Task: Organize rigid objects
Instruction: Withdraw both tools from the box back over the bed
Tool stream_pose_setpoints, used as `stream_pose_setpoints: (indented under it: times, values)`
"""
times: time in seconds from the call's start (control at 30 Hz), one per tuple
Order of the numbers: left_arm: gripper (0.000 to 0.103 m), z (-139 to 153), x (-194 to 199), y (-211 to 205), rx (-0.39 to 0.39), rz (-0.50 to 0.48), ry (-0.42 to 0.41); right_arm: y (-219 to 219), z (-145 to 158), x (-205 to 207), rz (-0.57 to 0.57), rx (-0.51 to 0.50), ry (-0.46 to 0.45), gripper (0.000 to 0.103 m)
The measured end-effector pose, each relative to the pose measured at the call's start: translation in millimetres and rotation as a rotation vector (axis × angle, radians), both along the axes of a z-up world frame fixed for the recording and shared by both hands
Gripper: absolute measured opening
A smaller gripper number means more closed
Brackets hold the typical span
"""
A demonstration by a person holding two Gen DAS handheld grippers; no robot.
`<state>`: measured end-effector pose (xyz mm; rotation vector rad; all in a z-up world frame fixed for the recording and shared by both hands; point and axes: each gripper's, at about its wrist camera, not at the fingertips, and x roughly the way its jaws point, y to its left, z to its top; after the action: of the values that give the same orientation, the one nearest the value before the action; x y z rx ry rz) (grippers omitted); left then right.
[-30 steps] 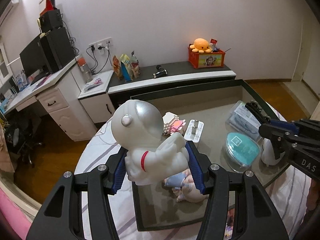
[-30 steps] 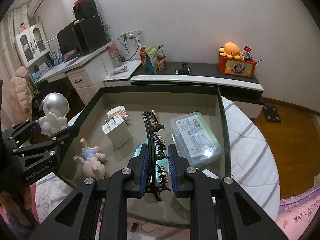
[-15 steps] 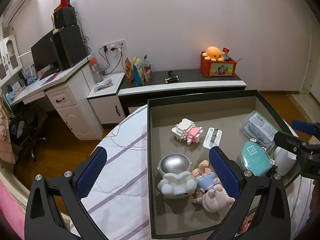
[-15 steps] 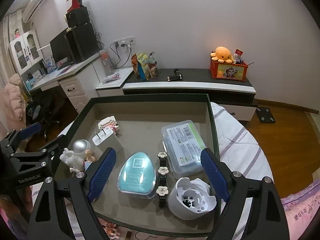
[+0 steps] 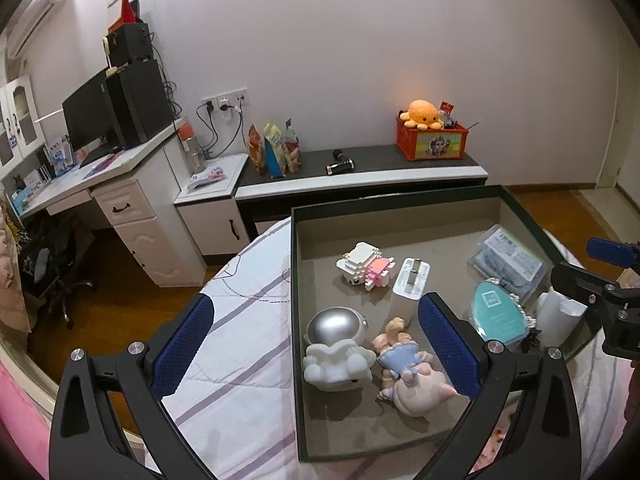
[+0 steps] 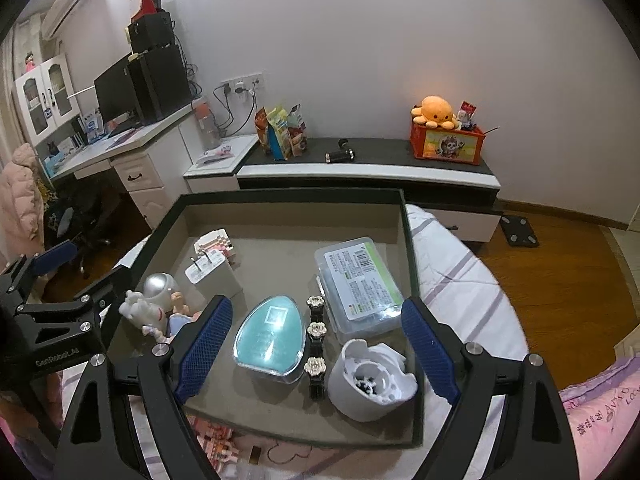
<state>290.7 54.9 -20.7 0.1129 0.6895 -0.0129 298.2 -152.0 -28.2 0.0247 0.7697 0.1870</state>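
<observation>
Both grippers hover above the dark tray [image 5: 295, 280], holding nothing. Left gripper [image 5: 316, 344] has its jaws spread wide; right gripper [image 6: 316, 354] likewise. Everything sits inside the tray: astronaut figure [image 5: 336, 346] at the near-left, pig doll [image 5: 408, 376] lying against it, white charger [image 5: 410, 290] and block toy [image 5: 366, 266] further back. On the tray's right half: teal egg-shaped case [image 6: 270, 338], black flower hair clip [image 6: 316, 346] just beside it, clear plastic box [image 6: 358, 282] behind, white cup-shaped part [image 6: 372, 380] at the near-right corner.
</observation>
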Motion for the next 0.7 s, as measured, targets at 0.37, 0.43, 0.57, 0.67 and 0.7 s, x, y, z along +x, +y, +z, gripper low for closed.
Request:
stream_pose_setpoints:
  times: [0.37,0.43,0.57,0.67,0.7]
  values:
    - [0.103,57,-103,0,-0.019,0.000,-0.130,-12,57,-105,-0.043,-0.019,-0.130,0.088]
    - [0.103,63,-127,1,-0.024,0.002,-0.147,-15,63,-129,-0.049,-0.022,-0.148,0.088]
    - [0.103,65,-172,2,-0.035,0.010,-0.154,-19,67,-174,-0.063,-0.029,-0.162,0.088]
    - [0.103,64,-201,0,-0.034,0.012,-0.158,-19,65,-203,-0.061,-0.030,-0.161,0.088]
    - [0.103,63,-208,0,-0.032,0.012,-0.165,-19,65,-210,-0.062,-0.033,-0.165,0.088]
